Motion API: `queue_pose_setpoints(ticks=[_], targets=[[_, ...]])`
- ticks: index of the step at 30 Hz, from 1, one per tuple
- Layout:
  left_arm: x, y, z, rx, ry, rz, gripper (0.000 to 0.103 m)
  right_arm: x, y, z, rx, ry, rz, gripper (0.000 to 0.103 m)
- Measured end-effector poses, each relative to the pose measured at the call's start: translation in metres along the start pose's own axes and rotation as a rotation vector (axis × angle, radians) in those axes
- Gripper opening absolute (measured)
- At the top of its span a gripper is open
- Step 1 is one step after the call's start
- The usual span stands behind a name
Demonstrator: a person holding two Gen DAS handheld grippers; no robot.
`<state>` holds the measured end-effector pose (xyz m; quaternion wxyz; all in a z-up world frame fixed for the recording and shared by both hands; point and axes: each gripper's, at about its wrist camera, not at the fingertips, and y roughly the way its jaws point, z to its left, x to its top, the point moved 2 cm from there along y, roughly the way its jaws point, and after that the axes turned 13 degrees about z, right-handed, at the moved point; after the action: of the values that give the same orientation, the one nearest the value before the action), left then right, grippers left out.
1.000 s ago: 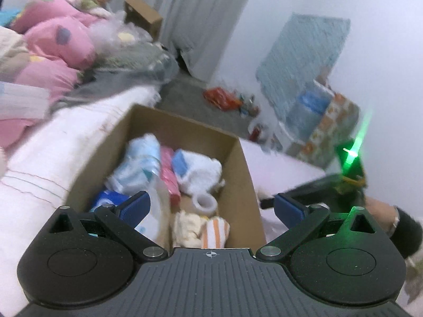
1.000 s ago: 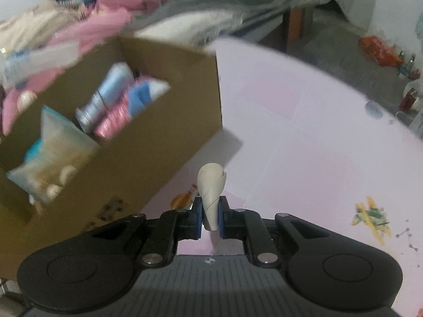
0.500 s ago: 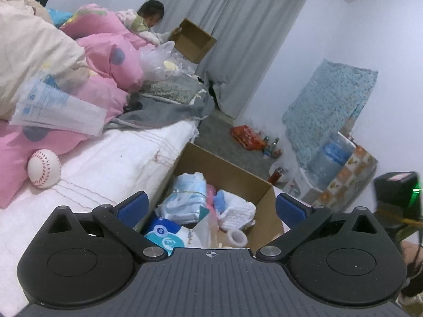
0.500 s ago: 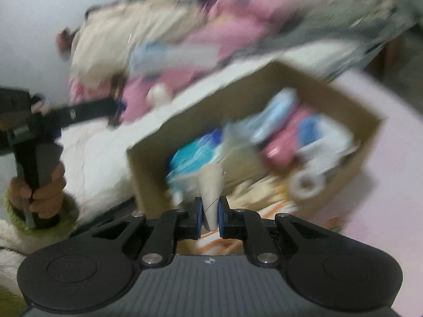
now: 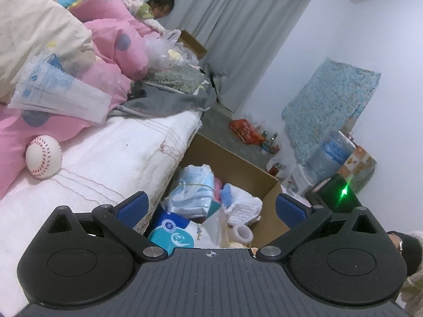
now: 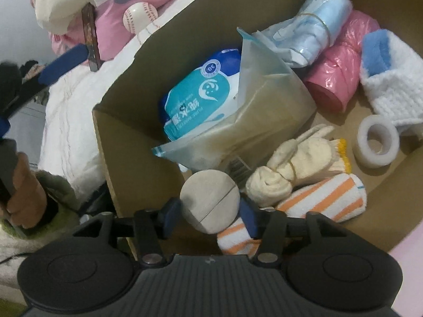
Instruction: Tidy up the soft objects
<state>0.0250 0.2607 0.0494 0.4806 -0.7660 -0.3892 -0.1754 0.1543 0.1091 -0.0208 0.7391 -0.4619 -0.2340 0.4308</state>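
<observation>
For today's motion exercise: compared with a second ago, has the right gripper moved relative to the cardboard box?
Yes. The right gripper, jaws opening around the beige puff, went from beside the cardboard box to above its open top.

From my right wrist view, the cardboard box (image 6: pixel 127 142) fills the frame. Inside it, the wipes pack (image 6: pixel 201 100) lies at about 11 o'clock, a plastic bag (image 6: pixel 253 121) leaning over it. The tape roll (image 6: pixel 376 142) sits at 3 o'clock, the knit piece (image 6: pixel 396 89) behind it. The rolled gloves (image 6: pixel 298 166) lie on the striped towel (image 6: pixel 325 198). Beyond the box, at 11 o'clock, a baseball (image 6: pixel 140 15) rests on the bed (image 6: pixel 71 105).
</observation>
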Motion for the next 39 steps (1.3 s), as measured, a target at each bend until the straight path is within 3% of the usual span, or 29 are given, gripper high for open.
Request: queue_pose_setpoints(ticks=[12, 17, 21, 26, 32, 39], targets=[[0.0, 0.0, 0.0, -0.004, -0.008, 0.008, 0.103, 0.003, -0.002, -0.009, 0.077, 0.054, -0.023, 0.041], [-0.001, -0.003, -0.005, 0.002, 0.007, 0.0, 0.103, -0.019, -0.03, -0.004, 0.095, 0.058, -0.117, 0.042], [-0.003, -0.009, -0.015, 0.006, 0.028, -0.003, 0.103, -0.051, -0.059, 0.004, 0.105, 0.068, -0.237, 0.046], [-0.014, -0.014, -0.037, 0.029, 0.089, 0.034, 0.103, -0.109, -0.092, 0.017, 0.071, 0.095, -0.449, 0.046], [-0.045, -0.018, -0.078, 0.171, 0.173, 0.092, 0.103, -0.185, -0.099, 0.028, -0.04, 0.206, -0.785, 0.047], [-0.089, -0.03, -0.135, 0.293, 0.414, 0.045, 0.103, -0.241, -0.075, 0.038, -0.159, 0.395, -1.028, 0.047]])
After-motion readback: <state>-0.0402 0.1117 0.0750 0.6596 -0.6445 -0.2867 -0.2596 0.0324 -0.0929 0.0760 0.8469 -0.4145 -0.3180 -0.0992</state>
